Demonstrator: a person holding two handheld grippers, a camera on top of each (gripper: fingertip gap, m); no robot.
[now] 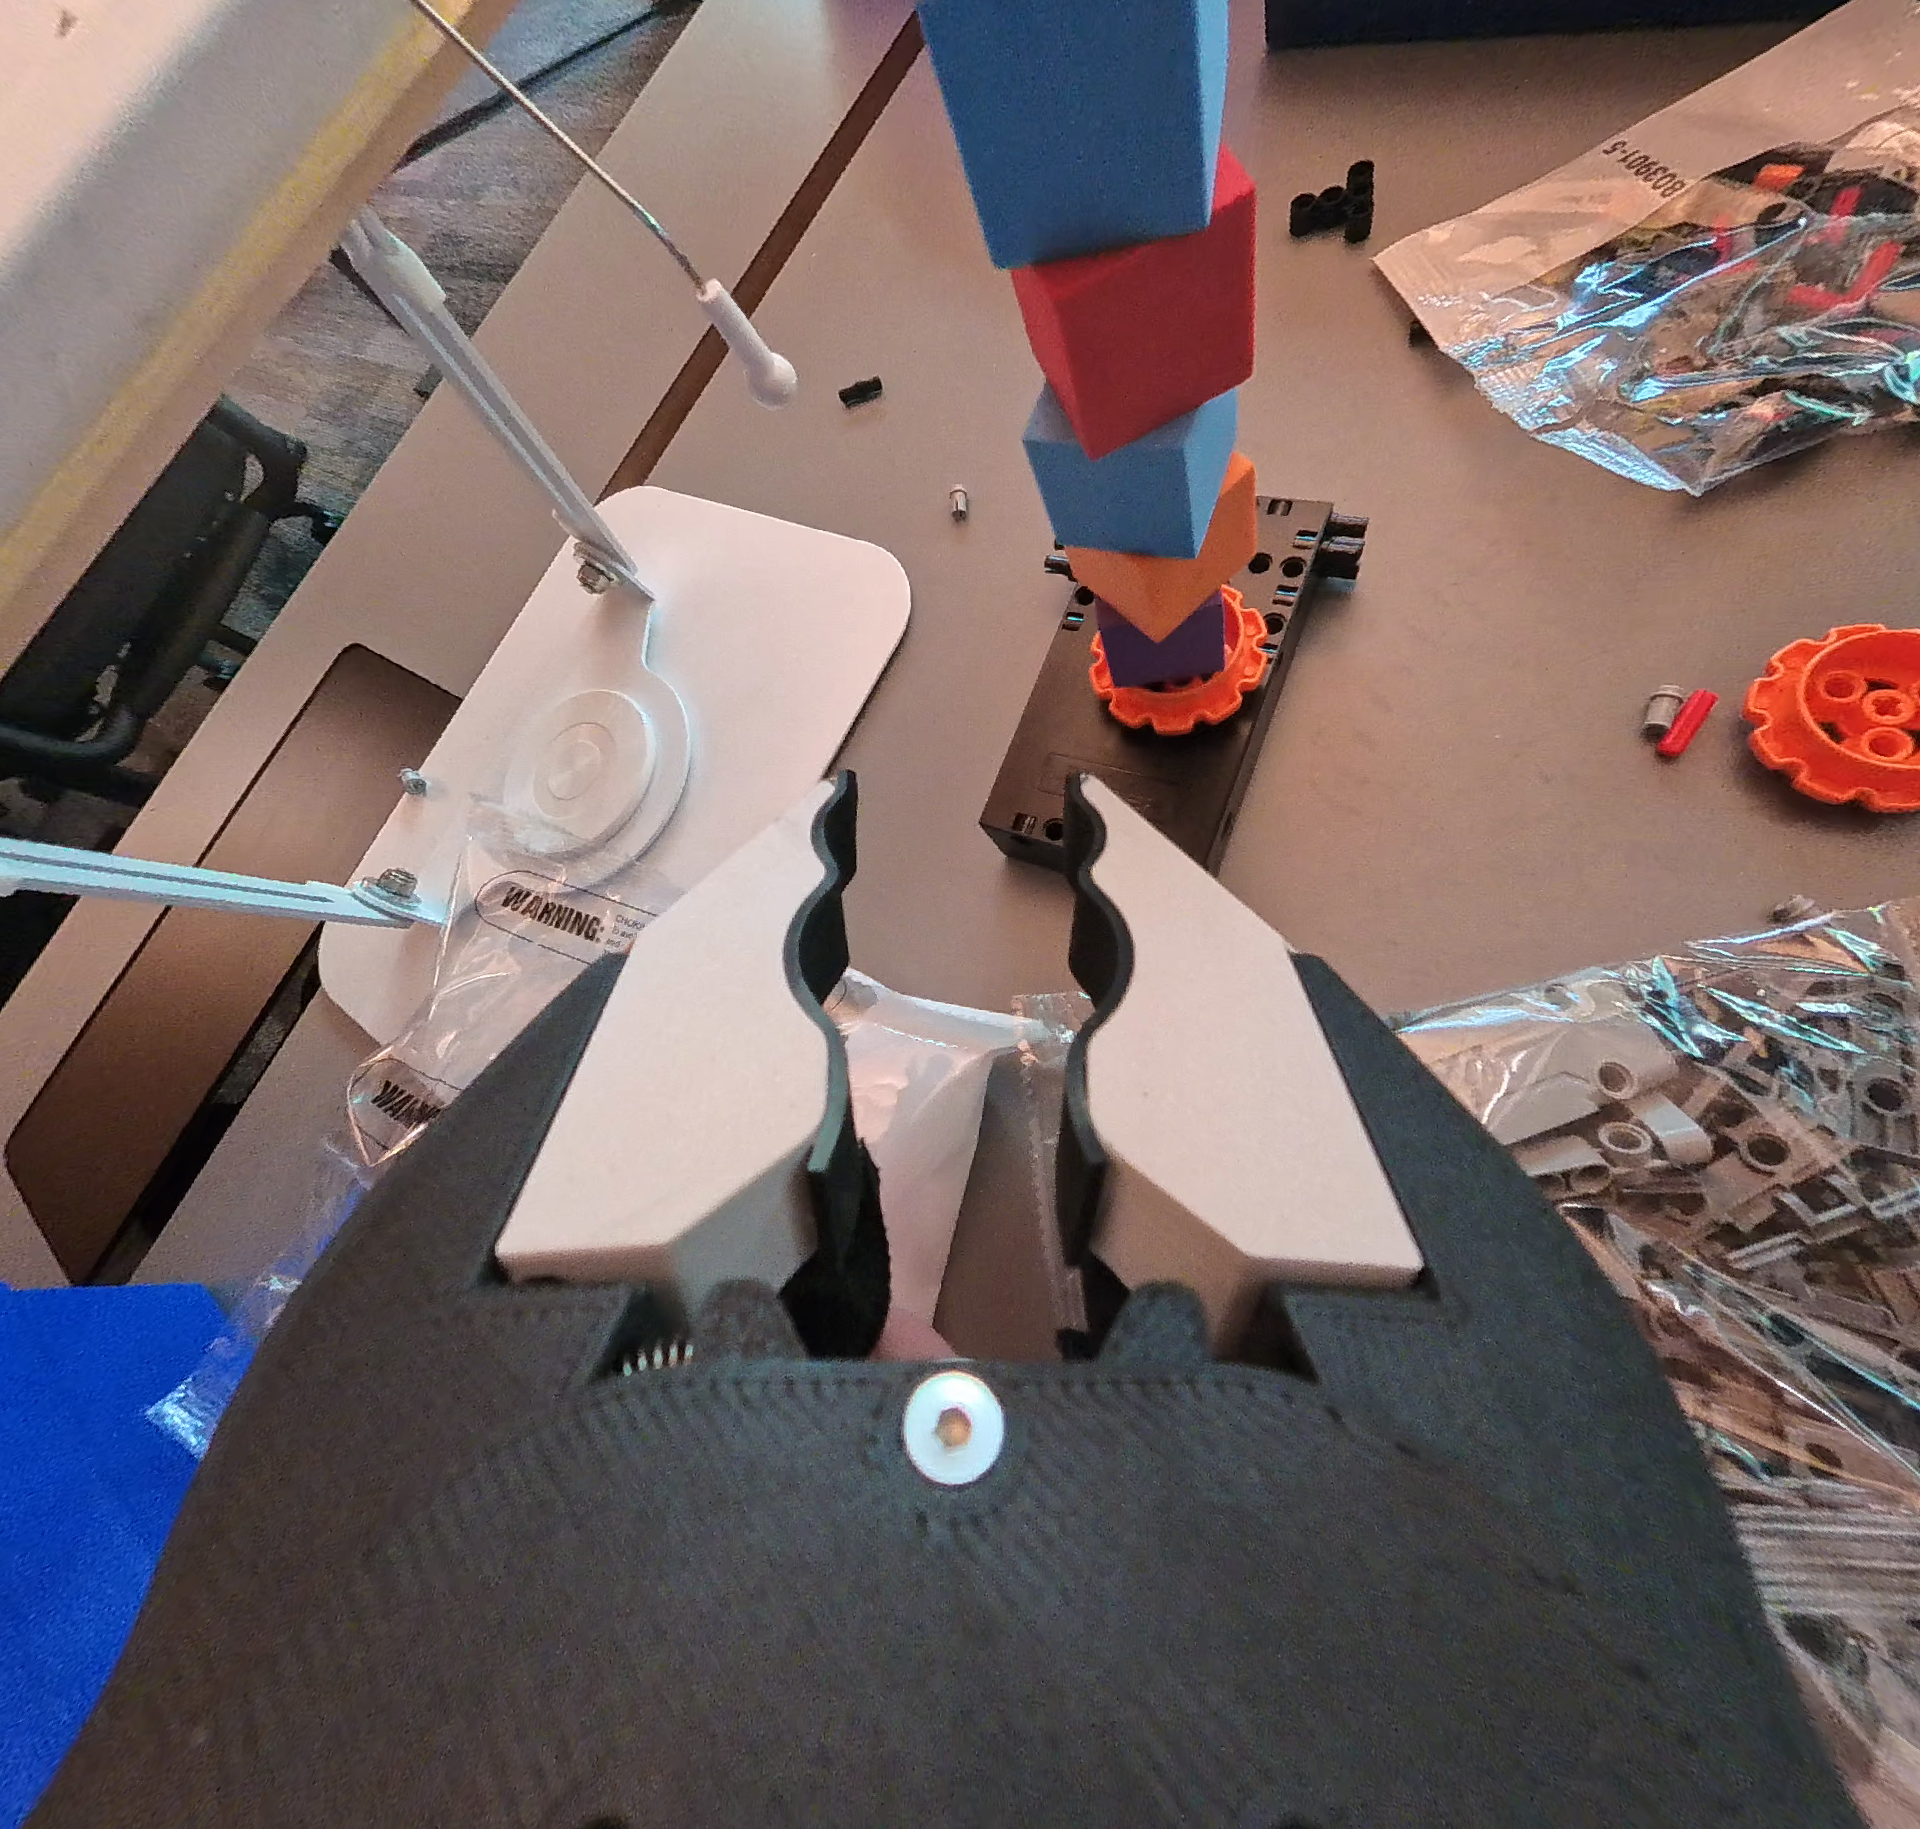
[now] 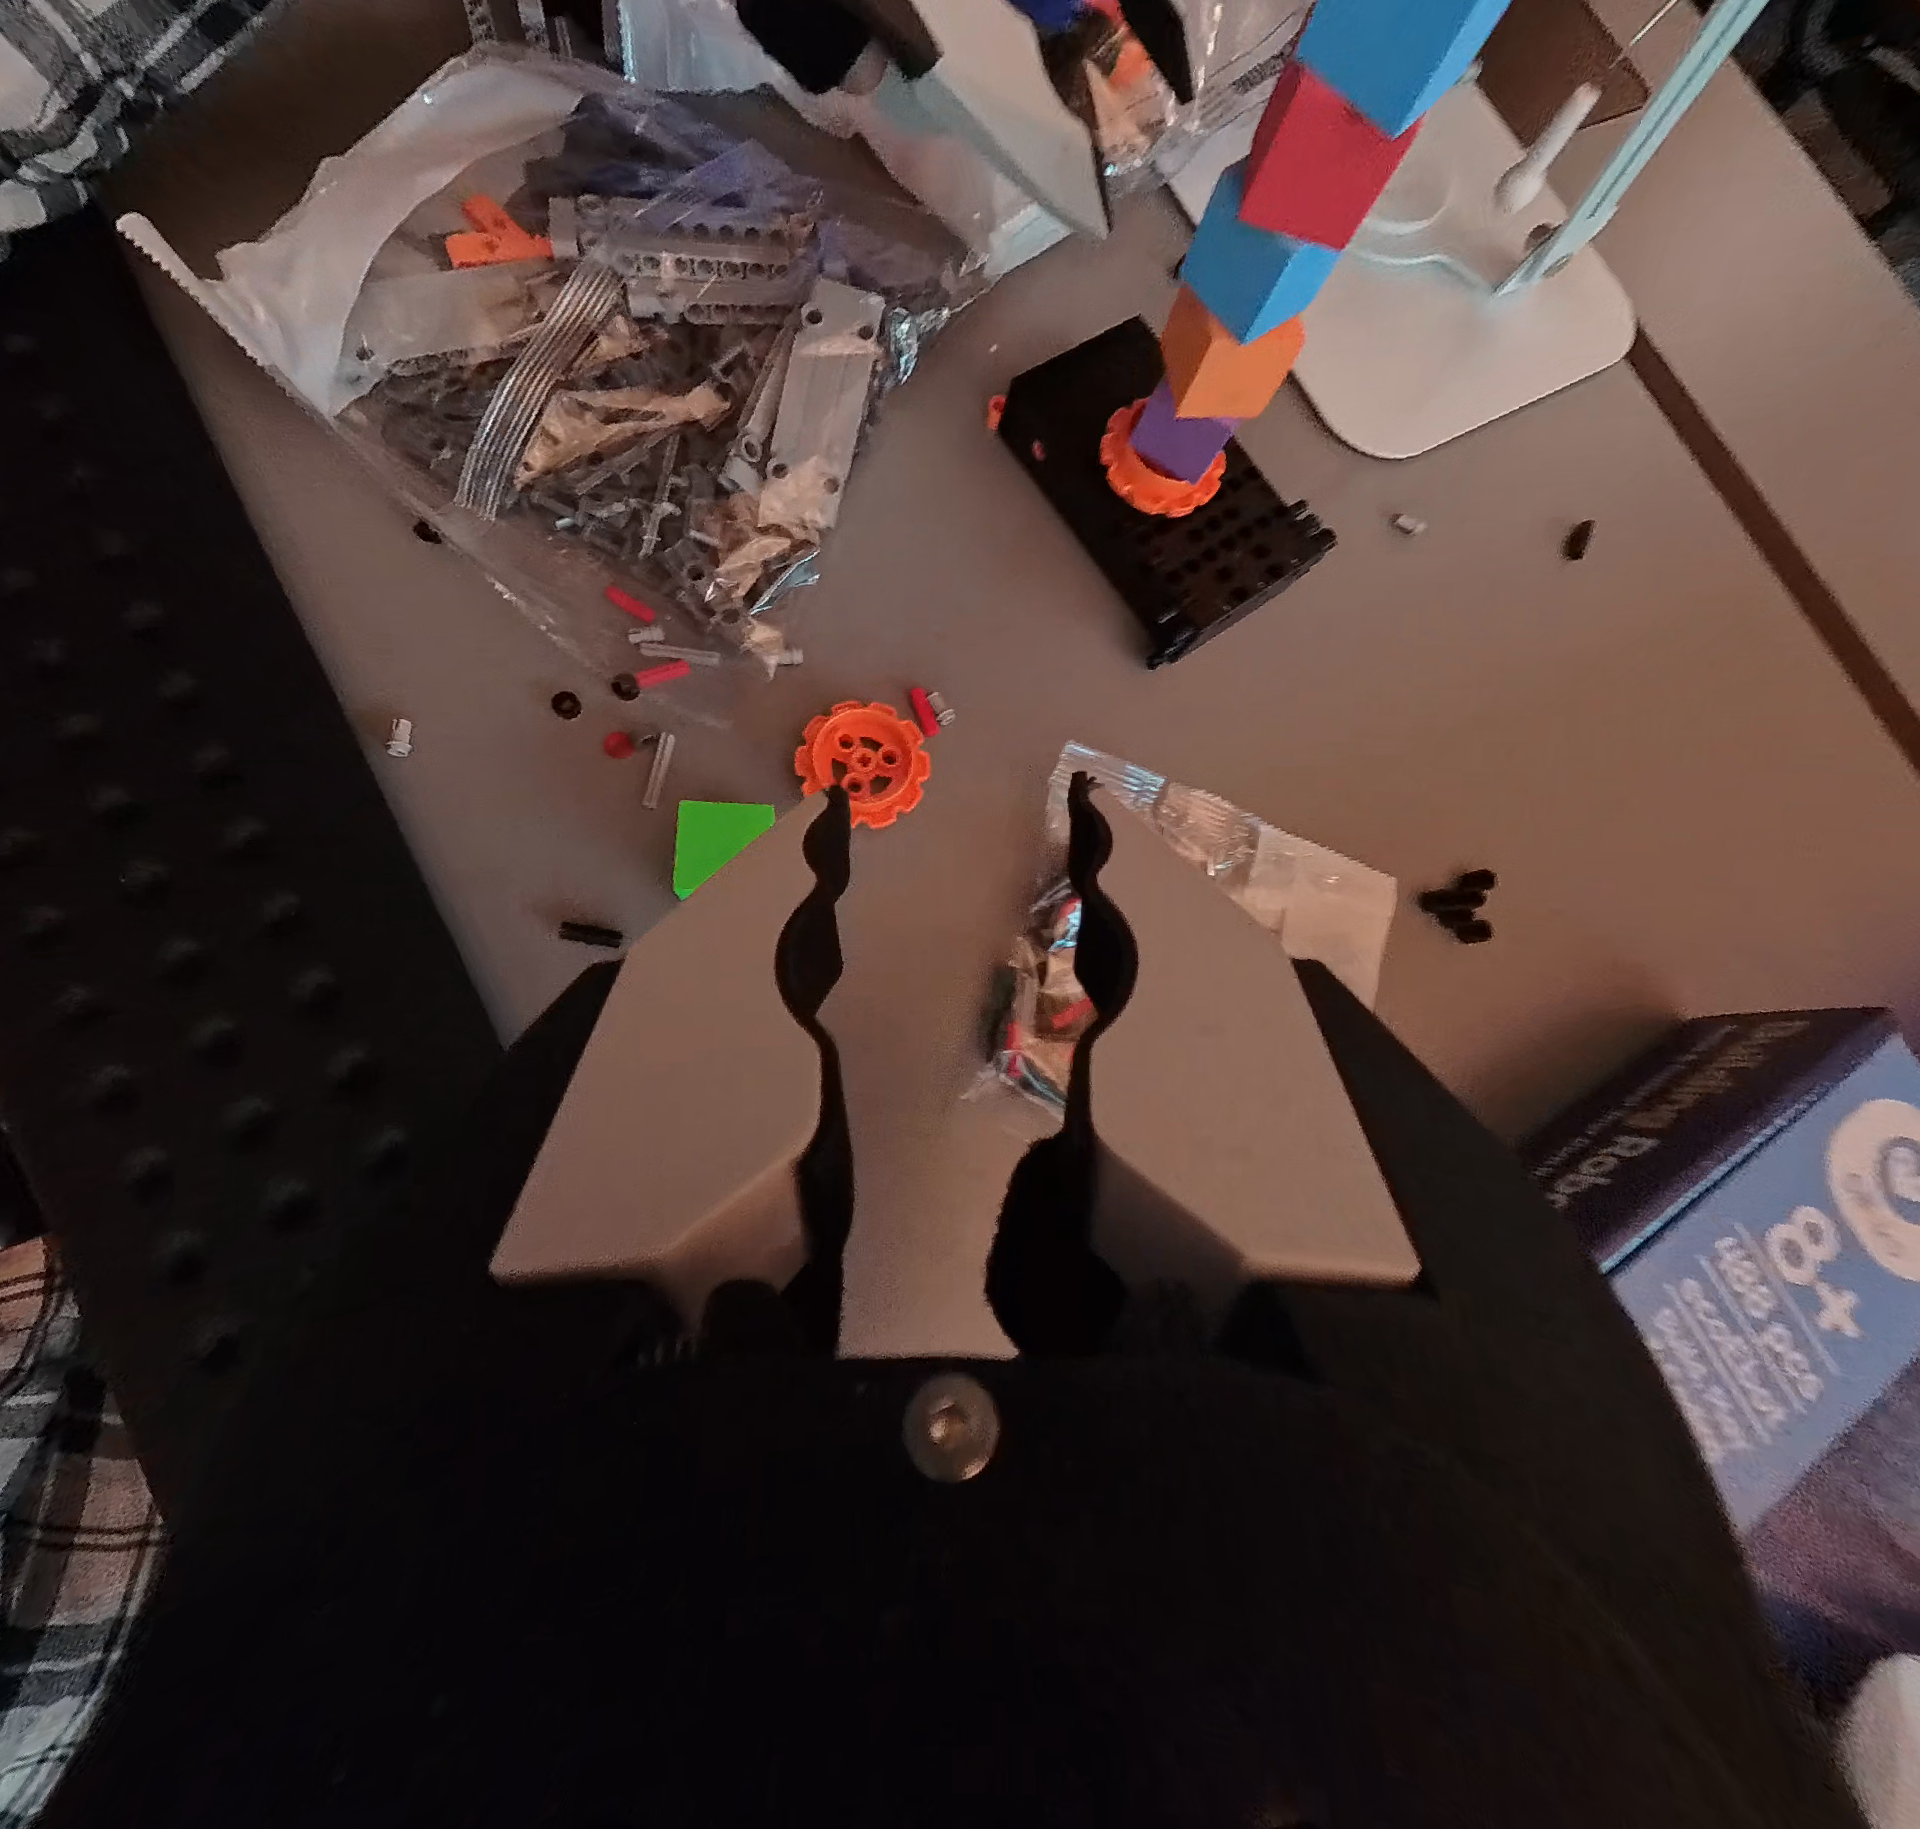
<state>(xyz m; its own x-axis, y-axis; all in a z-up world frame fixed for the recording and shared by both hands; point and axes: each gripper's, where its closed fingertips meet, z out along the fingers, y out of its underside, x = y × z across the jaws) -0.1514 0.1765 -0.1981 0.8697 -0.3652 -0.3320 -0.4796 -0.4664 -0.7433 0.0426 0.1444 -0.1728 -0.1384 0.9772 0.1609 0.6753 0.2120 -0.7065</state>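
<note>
We see a grey table (image 1: 1455,553) crowded with parts, and on it a black perforated block (image 1: 1153,740) carrying an orange gear (image 1: 1138,704). A tall, crooked tower of blocks (image 1: 1122,325) stands on that gear, its purple, orange, blue and red cubes each twisted off the one below. That lean is the chief risk, in our judgement: a brush from either tool could topple it.

Our left gripper (image 1: 961,813) hangs open and empty just short of the black block, over a white stand base (image 1: 769,616).

Our right gripper (image 2: 956,792) is likewise parted and empty, beside a loose orange gear (image 2: 862,763) and a small parts bag (image 2: 1195,844), which could snag. A green piece (image 2: 712,839) lies near.
</note>
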